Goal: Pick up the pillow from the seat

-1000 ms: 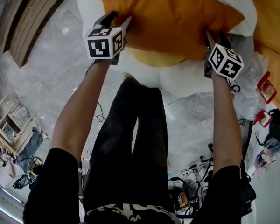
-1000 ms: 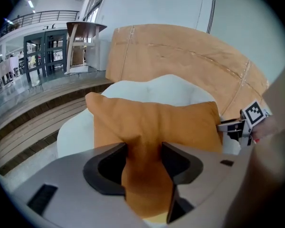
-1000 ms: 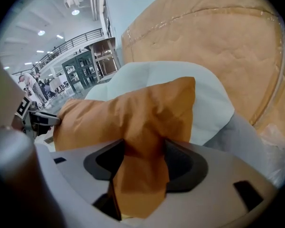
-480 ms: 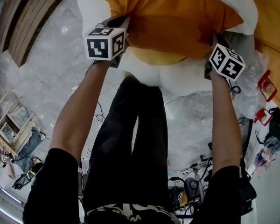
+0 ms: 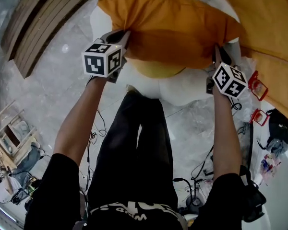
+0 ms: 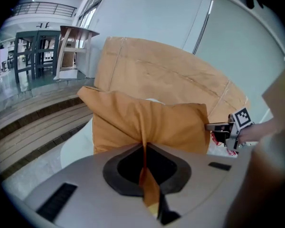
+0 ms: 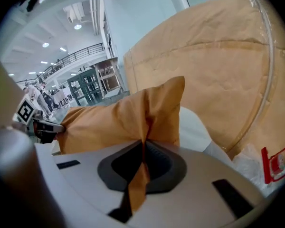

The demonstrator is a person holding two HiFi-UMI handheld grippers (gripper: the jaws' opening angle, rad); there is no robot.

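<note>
Left gripper: fingers clenched on a fold of orange cloth at the pillow's left near edge, cloth running back through them. Right gripper: fingers clamped the same way on the right near edge. The pillow hangs stretched between the two grippers, over the white seat; can't tell if its far side touches the seat. A yellow cushion shows just under the pillow's near edge, on the seat. A brown wrapped panel stands behind and right of the seat. Wooden steps are at the left on the grey floor, with red tags at the right near the right gripper.
</note>
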